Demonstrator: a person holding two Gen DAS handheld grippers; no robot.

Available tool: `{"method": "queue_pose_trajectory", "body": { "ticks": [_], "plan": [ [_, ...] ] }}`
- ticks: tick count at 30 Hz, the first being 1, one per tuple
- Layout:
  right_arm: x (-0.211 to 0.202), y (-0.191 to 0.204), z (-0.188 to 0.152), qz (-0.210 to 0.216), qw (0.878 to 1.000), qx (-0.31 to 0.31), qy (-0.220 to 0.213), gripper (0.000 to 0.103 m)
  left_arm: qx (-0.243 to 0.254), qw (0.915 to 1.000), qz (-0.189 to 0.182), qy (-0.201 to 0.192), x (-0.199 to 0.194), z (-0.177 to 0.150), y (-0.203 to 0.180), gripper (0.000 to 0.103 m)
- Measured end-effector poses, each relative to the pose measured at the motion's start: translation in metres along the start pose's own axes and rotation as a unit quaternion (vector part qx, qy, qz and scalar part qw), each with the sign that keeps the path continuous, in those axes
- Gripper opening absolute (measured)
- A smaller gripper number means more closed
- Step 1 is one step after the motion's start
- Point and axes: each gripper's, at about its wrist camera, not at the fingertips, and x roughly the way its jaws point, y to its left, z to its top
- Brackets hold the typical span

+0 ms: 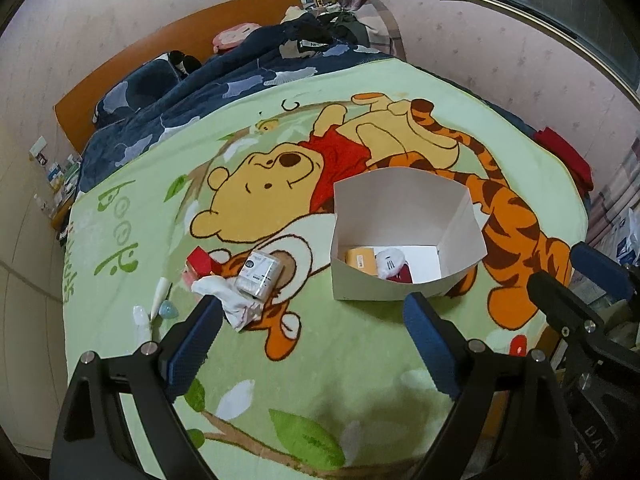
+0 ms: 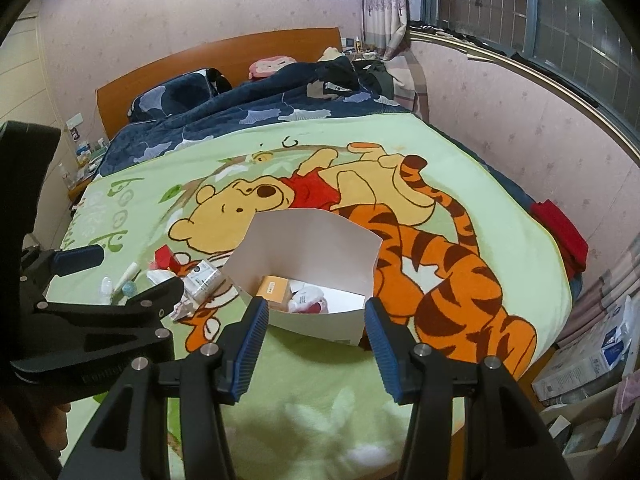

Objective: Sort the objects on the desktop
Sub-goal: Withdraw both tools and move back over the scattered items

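A white open box stands on the cartoon blanket and holds an orange packet and a white-and-red item. Left of the box lie a clear packet of swabs, a crumpled white cloth, a red box, a white tube and a small blue piece. My left gripper is open and empty, above the blanket in front of the pile. My right gripper is open and empty, just in front of the box.
The green blanket covers the bed's near half. A dark blue quilt and clothes lie towards the orange headboard. A red cloth sits at the bed's right edge. Boxes and clutter stand on the floor to the right.
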Motion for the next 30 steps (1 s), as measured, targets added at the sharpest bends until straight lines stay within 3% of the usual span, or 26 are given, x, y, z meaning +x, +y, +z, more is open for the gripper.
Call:
{"method": "queue_pose_trajectory", "body": {
  "ticks": [10, 15, 19, 24, 30],
  "plan": [
    [0.000, 0.026, -0.007, 0.024, 0.999, -0.020, 0.010, 0.051, -0.020, 0.9996, 0.005, 0.022, 0.004, -0.022, 0.020, 0.093],
    [0.020, 0.056, -0.021, 0.060, 0.996, -0.056, 0.038, 0.051, -0.050, 0.9964, 0.018, 0.067, 0.021, -0.051, 0.046, 0.093],
    [0.040, 0.089, -0.038, 0.096, 0.989, -0.092, 0.064, 0.051, -0.082, 0.9898, 0.051, 0.105, 0.037, -0.089, 0.075, 0.093],
    [0.069, 0.135, -0.057, 0.135, 0.978, -0.137, 0.085, 0.051, -0.134, 0.9756, 0.090, 0.149, 0.056, -0.144, 0.120, 0.093],
    [0.106, 0.190, -0.068, 0.171, 0.965, -0.186, 0.078, 0.051, -0.167, 0.9654, 0.126, 0.155, 0.084, -0.186, 0.168, 0.093]
  ]
}}
